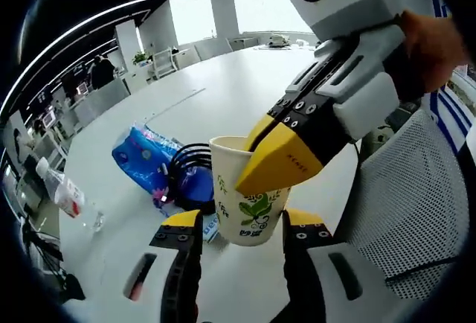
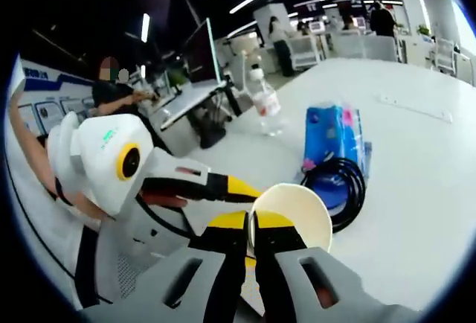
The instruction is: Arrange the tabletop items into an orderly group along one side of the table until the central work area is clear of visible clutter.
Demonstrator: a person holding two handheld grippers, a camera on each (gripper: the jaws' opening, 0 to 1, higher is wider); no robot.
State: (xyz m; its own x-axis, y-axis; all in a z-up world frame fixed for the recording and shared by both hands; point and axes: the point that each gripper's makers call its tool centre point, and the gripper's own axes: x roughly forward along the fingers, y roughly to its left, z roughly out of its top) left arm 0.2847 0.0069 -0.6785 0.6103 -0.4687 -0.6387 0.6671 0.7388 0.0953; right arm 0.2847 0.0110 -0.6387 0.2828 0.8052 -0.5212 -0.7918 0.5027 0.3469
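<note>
Right hand-held gripper (image 2: 253, 252): yellow-tipped jaws pinched together on the rim of the paper cup (image 1: 249, 204), one jaw inside, one outside. Cup is a tapered white cylinder with a green leaf print, open and empty, standing upright on the smooth white tabletop (image 1: 223, 100).

Left hand-held gripper (image 1: 239, 235): jaws apart, flanking the cup's base; contact cannot be told.

Just behind the cup: glossy blue plastic tissue pack (image 1: 141, 155) with a coiled black cable (image 1: 190, 163) on it. Clear plastic bottle (image 1: 63, 189) well apart. Mesh chair back (image 1: 409, 189) beside the tabletop edge.
</note>
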